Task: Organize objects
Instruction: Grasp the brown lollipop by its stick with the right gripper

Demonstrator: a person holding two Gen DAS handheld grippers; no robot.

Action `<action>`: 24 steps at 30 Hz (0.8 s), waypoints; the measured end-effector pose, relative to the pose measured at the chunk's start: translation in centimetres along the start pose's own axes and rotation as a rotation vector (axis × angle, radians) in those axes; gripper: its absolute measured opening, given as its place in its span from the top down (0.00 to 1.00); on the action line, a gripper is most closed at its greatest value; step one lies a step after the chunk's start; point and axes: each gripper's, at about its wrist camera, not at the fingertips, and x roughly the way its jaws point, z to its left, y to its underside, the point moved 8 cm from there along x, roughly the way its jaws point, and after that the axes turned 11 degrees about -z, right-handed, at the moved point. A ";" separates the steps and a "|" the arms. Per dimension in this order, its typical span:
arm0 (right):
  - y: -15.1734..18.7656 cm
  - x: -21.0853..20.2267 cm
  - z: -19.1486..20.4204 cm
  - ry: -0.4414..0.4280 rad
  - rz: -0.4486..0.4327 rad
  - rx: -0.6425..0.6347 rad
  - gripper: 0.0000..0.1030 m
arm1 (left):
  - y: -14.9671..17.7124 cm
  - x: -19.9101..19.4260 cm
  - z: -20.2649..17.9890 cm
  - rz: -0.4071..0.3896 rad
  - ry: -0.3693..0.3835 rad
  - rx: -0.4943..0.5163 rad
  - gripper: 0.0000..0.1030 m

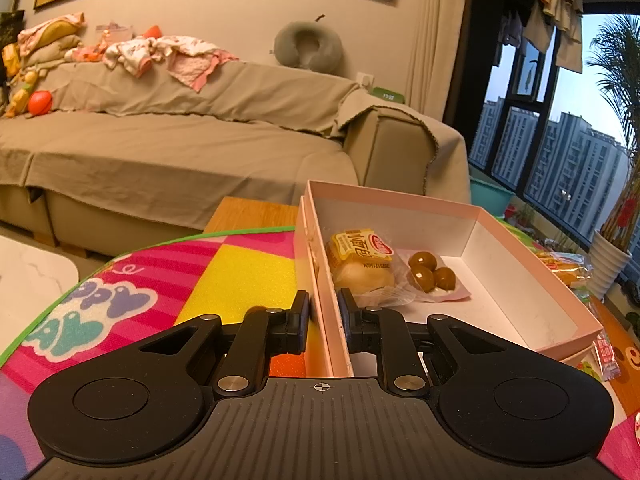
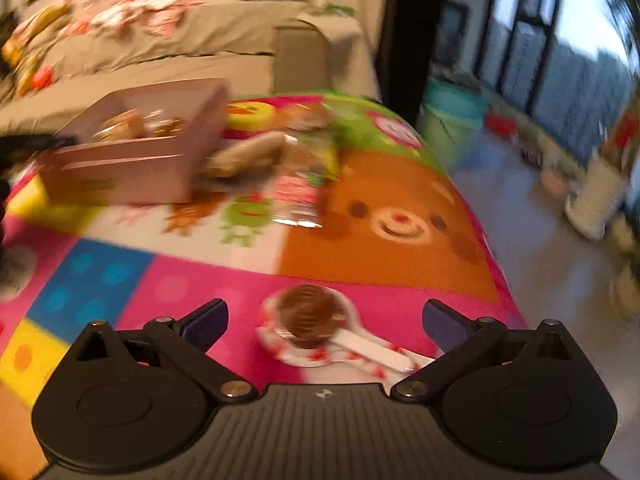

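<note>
- The shallow pink cardboard box (image 1: pixel 472 216), rectangular with a smooth white lining, sits on the desk under a glossy, brightly patterned cartoon play mat (image 1: pixel 236 268).
- The left tongs (image 1: pixel 323 312) are closed on the box's near side wall, one black pad outside and one inside, pinching the thin card.
- Inside the box lie a round pale bun in a crinkly clear wrapper with a yellow label (image 1: pixel 362 264) and, touching it, a clear packet of three glossy brown balls (image 1: pixel 432 274).
- The right tongs (image 2: pixel 325 320) are spread wide and hold nothing; their dark fingers (image 2: pixel 208 318) flank a round brown ridged snack in a white wrapper with red specks (image 2: pixel 308 316), lying flat on a pink square of the mat, touching neither.
- The right wrist view is motion-blurred: more wrapped snacks (image 2: pixel 256 152) lie just beside the box's far side, details unclear.
- Behind the desk stands a sofa under a wrinkled taupe cloth cover (image 1: pixel 180 140), with a grey U-shaped neck pillow (image 1: pixel 308 46) on its backrest.
</note>
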 end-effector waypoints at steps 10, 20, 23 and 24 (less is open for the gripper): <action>1.4 -3.2 5.8 -0.357 0.085 0.179 0.07 | 0.0 0.0 0.0 0.000 0.000 -0.001 0.82; 0.8 0.8 5.7 -0.087 0.036 0.022 0.19 | 0.0 0.0 0.0 0.003 0.001 0.004 0.82; 0.6 2.0 4.9 -0.068 0.034 0.036 0.23 | 0.0 -0.2 -0.1 0.006 -0.001 0.013 0.83; 0.5 2.1 5.1 -0.072 0.028 0.025 0.30 | -0.1 -0.2 -0.1 0.008 -0.002 0.018 0.83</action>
